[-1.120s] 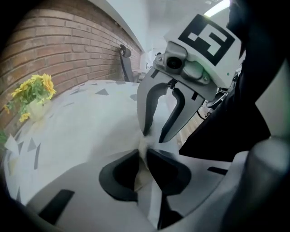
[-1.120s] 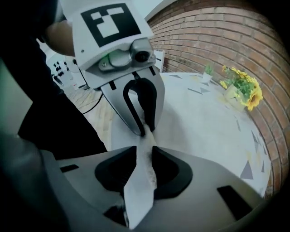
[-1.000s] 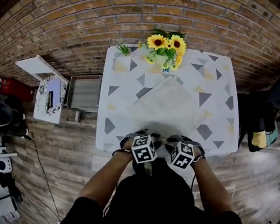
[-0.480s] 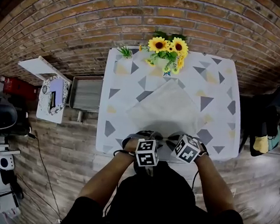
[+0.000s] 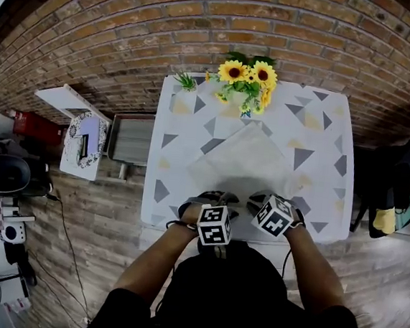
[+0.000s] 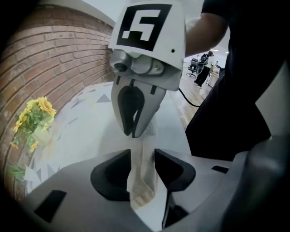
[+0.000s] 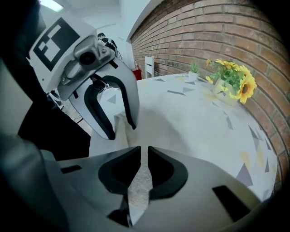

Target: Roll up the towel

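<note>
Beyond the jaws the table (image 5: 312,177) lies open up to the sunflowers (image 5: 247,81) and small plant (image 5: 186,81) by the brick wall (image 5: 204,22).

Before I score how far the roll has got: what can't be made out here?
- Head view: the towel has its near edge under the left hand-held gripper and right hand-held gripper, so the roll's thickness is hidden.
- Left gripper view: the jaws have just been opening round the towel; whether they touch it is unclear.
- Right gripper view: the jaws, just closed on the towel, cover the pinched fold.
</note>
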Demonstrator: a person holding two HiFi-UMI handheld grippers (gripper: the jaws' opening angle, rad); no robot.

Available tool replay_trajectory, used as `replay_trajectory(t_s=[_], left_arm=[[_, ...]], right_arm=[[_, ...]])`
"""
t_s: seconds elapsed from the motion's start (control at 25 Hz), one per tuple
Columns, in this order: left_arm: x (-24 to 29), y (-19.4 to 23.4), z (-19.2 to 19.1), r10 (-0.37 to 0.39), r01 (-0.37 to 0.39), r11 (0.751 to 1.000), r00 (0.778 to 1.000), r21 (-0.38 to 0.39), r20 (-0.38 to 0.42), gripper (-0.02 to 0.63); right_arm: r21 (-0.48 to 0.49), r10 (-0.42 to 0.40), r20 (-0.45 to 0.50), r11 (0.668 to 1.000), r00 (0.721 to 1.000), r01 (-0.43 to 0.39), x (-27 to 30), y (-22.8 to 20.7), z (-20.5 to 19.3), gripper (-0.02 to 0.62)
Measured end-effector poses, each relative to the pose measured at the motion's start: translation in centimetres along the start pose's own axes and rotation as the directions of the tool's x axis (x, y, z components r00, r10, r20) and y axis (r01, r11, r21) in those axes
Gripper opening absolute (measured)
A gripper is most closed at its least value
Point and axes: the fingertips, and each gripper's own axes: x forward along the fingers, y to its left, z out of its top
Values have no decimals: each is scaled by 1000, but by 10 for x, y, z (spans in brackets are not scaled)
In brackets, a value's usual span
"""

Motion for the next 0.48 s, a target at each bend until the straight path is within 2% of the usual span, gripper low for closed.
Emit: replay_trajectory(t_s=[0.16, 0.28, 0.4, 0.48], left_arm=[[10, 2, -5, 29, -28, 999, 999, 20, -43, 156], [10, 9, -5, 24, -26, 998, 999, -50, -39, 102], [8, 16, -4, 27, -31, 995, 999, -94, -42, 101], [7, 23, -5, 43, -48, 993, 998, -112, -46, 101]], right_arm=[[-2, -5, 29, 1000, 1000, 5, -7, -7, 0, 66], [-28, 48, 85, 999, 995, -46, -21, 2, 6, 74], [-78, 96, 98, 993, 990, -89, -25, 19, 7, 101], [-106, 90, 75, 991, 993, -81, -18, 24, 3, 127]])
